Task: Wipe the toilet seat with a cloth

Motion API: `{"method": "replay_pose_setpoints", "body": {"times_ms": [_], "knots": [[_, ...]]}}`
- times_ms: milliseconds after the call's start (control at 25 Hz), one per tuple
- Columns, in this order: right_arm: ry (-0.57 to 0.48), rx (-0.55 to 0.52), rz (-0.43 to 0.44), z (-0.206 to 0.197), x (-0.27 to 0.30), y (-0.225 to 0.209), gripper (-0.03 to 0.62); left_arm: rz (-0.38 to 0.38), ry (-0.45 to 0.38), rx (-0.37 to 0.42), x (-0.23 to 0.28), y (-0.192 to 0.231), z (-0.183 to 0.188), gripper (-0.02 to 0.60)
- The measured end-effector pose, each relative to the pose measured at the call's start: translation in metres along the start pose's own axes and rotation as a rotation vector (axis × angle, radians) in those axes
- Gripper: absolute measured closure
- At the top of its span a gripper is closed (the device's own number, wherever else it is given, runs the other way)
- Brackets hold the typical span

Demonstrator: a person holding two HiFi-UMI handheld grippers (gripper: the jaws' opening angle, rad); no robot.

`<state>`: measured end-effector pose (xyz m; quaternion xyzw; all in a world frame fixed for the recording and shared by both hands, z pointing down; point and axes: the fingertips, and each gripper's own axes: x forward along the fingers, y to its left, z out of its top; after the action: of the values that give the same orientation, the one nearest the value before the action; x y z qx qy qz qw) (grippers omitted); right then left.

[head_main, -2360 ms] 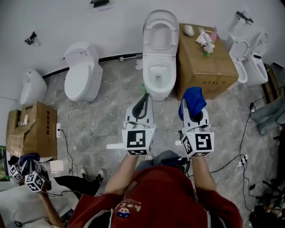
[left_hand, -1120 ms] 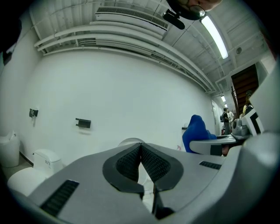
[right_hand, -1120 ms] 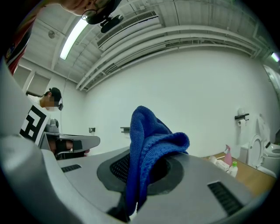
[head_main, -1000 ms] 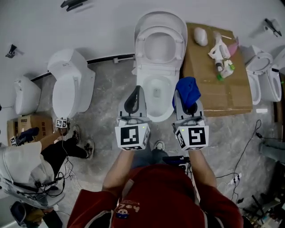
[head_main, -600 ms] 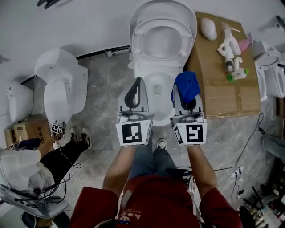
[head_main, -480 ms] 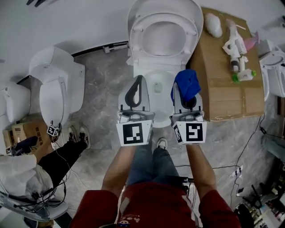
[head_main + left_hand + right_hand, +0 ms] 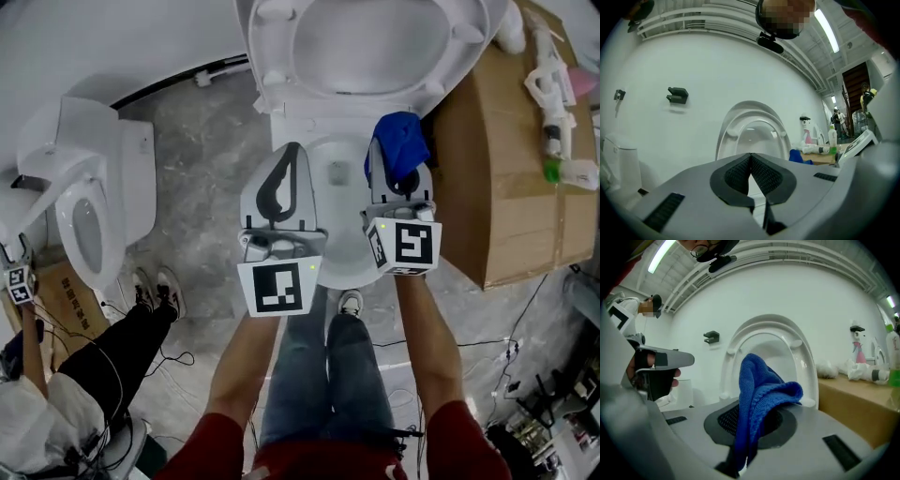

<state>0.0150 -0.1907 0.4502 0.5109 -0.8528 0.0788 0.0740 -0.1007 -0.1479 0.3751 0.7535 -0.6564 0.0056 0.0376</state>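
The white toilet stands straight ahead with its seat (image 7: 370, 47) and lid raised against the wall, and the bowl (image 7: 336, 173) lies open below. My right gripper (image 7: 398, 155) is shut on a blue knitted cloth (image 7: 398, 141) above the bowl's right rim. In the right gripper view the cloth (image 7: 759, 390) bulges up from between the jaws, with the raised seat (image 7: 808, 366) behind it. My left gripper (image 7: 292, 152) hovers over the bowl's left rim, shut and holding nothing. In the left gripper view, my left gripper (image 7: 751, 158) has its pads pressed together.
A cardboard box (image 7: 506, 187) stands against the toilet's right side with a spray bottle (image 7: 553, 94) on top. A second toilet (image 7: 84, 206) is at the left. A person (image 7: 94, 366) sits on the floor at lower left, among cables.
I have stepped closer: the toilet fills more of the head view, and both grippers now hang over the bowl's front. The cloth stays in the right gripper.
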Motion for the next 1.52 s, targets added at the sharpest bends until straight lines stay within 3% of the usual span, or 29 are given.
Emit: {"method": "replay_pose_setpoints", "body": {"times_ms": [440, 680, 1000, 1200, 1320, 1520], "knots": [[0.078, -0.026, -0.05, -0.111, 0.081, -0.016, 0.537, -0.02, -0.005, 0.005, 0.036, 0.022, -0.089, 0.566], [0.15, 0.006, -0.138, -0.147, 0.118, -0.037, 0.536, -0.016, -0.001, -0.008, 0.038, 0.029, -0.104, 0.566], [0.198, 0.077, -0.159, -0.169, 0.144, -0.03, 0.537, -0.004, 0.002, -0.002, 0.037, 0.045, -0.108, 0.566], [0.205, 0.169, -0.132, -0.173, 0.156, -0.004, 0.537, 0.026, 0.012, -0.006, 0.03, 0.061, -0.11, 0.566], [0.2, 0.295, -0.107, -0.174, 0.166, 0.019, 0.537, 0.047, 0.02, -0.004, 0.022, 0.072, -0.112, 0.566], [0.067, 0.892, -0.165, -0.175, 0.173, 0.029, 0.537, 0.085, 0.024, -0.008, 0.009, 0.09, -0.11, 0.566]]}}
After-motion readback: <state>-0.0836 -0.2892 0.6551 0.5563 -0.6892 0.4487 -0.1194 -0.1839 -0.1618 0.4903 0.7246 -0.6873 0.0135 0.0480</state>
